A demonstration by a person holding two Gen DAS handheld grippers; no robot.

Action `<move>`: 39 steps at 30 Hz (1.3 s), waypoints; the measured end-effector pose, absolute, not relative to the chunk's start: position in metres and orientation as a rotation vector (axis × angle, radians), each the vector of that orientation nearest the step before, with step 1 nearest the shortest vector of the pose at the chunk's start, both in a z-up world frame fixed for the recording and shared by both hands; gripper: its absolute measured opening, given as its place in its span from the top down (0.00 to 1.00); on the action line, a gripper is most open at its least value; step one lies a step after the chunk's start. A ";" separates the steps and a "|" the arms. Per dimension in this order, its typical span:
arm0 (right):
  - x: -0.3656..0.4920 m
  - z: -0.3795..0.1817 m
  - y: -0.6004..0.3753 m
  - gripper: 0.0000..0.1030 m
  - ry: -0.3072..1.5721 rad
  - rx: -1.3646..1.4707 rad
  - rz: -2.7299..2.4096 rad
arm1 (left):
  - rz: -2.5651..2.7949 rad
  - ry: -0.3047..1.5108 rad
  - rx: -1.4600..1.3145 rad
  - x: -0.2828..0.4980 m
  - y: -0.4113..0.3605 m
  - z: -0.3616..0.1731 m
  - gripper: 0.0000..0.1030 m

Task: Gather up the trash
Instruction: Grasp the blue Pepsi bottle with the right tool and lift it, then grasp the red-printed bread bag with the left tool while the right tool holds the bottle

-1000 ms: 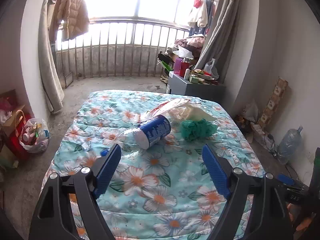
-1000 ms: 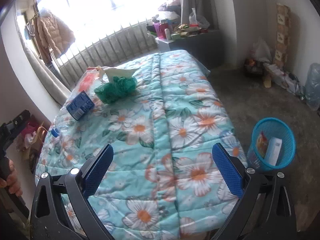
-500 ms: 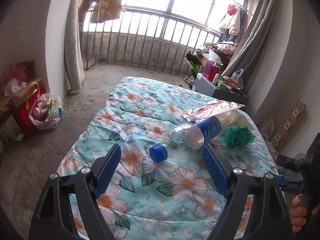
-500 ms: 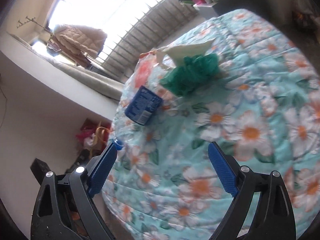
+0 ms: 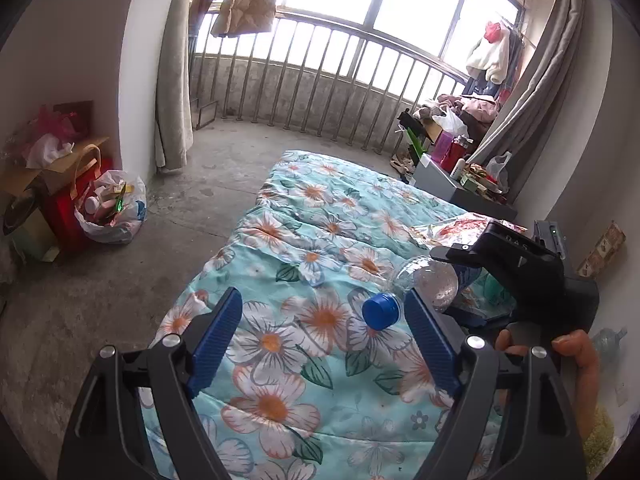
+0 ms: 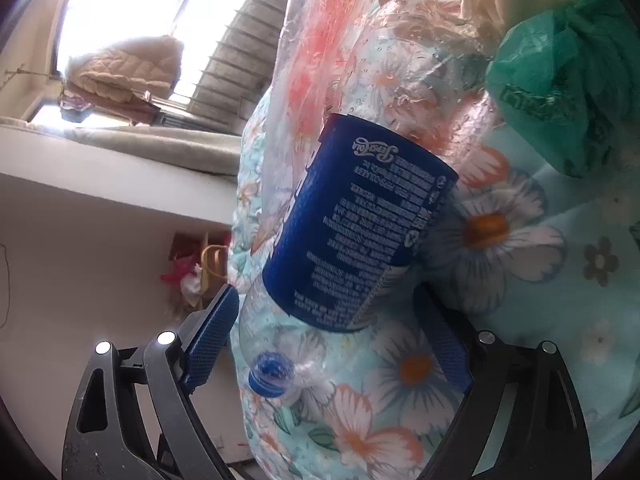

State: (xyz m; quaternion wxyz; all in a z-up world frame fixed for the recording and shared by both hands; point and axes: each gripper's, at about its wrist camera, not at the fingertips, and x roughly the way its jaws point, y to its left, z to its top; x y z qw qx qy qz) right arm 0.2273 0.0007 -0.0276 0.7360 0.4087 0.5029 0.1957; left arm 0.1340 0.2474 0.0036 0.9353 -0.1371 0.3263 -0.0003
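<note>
On the flowered turquoise quilt (image 5: 328, 240) lies a clear plastic bottle with blue label and cap (image 6: 352, 224), between the closing, not yet pressing jaws of the right gripper (image 6: 328, 340). Best clamp the firm labelled middle, squarely. The left gripper (image 5: 324, 344) hangs released, empty.

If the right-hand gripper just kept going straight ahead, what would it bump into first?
Most likely the plastic bottle: its neck end already lies between the closing jaws of the right gripper, blue label straight ahead. Depth is hard to judge.
</note>
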 end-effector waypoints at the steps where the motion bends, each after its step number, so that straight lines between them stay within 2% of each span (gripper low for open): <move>1: 0.229 -0.029 0.001 0.27 1.106 0.907 0.434 | 0.001 0.667 -0.284 0.134 0.249 0.004 0.21; 3: 0.230 -0.031 0.002 0.32 1.122 0.936 0.458 | 0.002 0.667 -0.287 0.134 0.253 0.004 0.21; 8: 0.220 -0.028 -0.011 0.33 1.179 0.945 0.531 | -0.006 0.662 -0.293 0.140 0.256 0.007 0.21; 19: 0.141 -0.021 -0.056 0.36 1.370 0.687 0.802 | -0.119 0.695 -0.275 0.162 0.220 0.006 0.21; 27: 0.077 -0.009 -0.107 0.39 1.314 0.563 0.658 | -0.239 0.739 -0.206 0.183 0.162 -0.007 0.21; 31: 0.054 0.002 -0.119 0.39 1.274 0.503 0.576 | -0.291 0.721 -0.090 0.200 0.121 -0.009 0.21; 37: 0.034 -0.002 -0.127 0.39 1.270 0.470 0.532 | -0.280 0.646 0.228 0.230 0.052 -0.018 0.22; 39: 0.032 -0.007 -0.141 0.39 1.272 0.490 0.531 | -0.267 0.628 0.312 0.241 0.033 -0.026 0.31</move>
